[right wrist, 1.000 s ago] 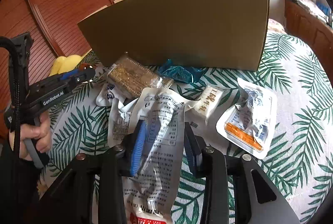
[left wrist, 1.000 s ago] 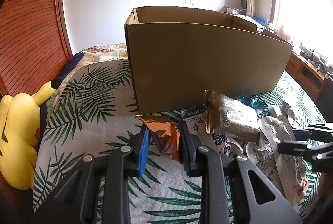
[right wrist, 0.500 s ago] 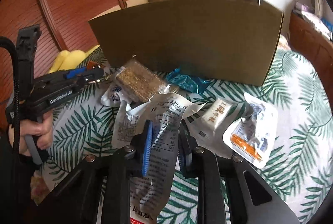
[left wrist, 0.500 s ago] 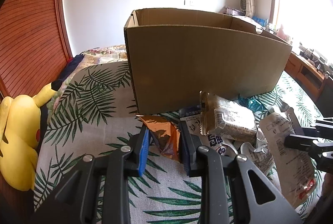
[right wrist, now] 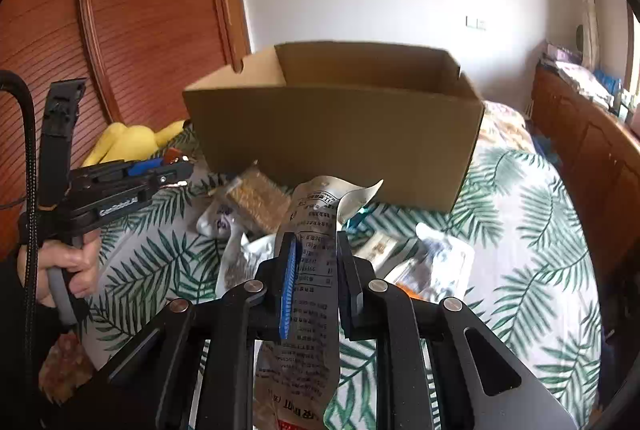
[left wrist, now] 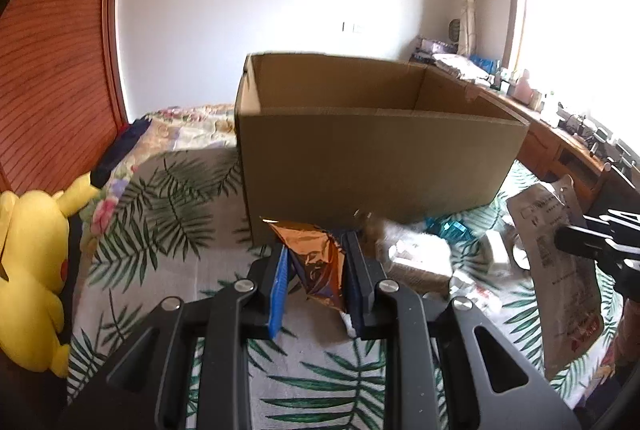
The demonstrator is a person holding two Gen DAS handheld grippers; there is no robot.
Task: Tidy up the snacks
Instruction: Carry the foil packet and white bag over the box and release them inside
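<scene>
Currently the step in hand is the lift-and-carry stage: two snack packs are gripped and raised off the bed [left wrist: 168,190], ready for transfer into the cardboard box [left wrist: 372,158]. The box stands open-topped on the palm-leaf bedspread, directly ahead of both claws, with its near wall facing them. The remaining snacks [right wrist: 256,198] lie in a loose pile on the bed just in front of that wall.

The right claw [right wrist: 316,270] has just been closing and is now clamped on a tall grey-white pouch [right wrist: 316,214], which stands nearly upright between the pads and hangs below them. The left claw [left wrist: 316,270] is fully closed on a crumpled copper foil packet [left wrist: 316,250], held clear of the bedspread.

Both claws point forward and moderately downward, side by side. A hand [right wrist: 68,262] grips the left tool's handle.

The next move probably calls for raising each pack above the box rim, advancing over the opening, then releasing. The long pouch needs extra clearance at the near wall.
</scene>
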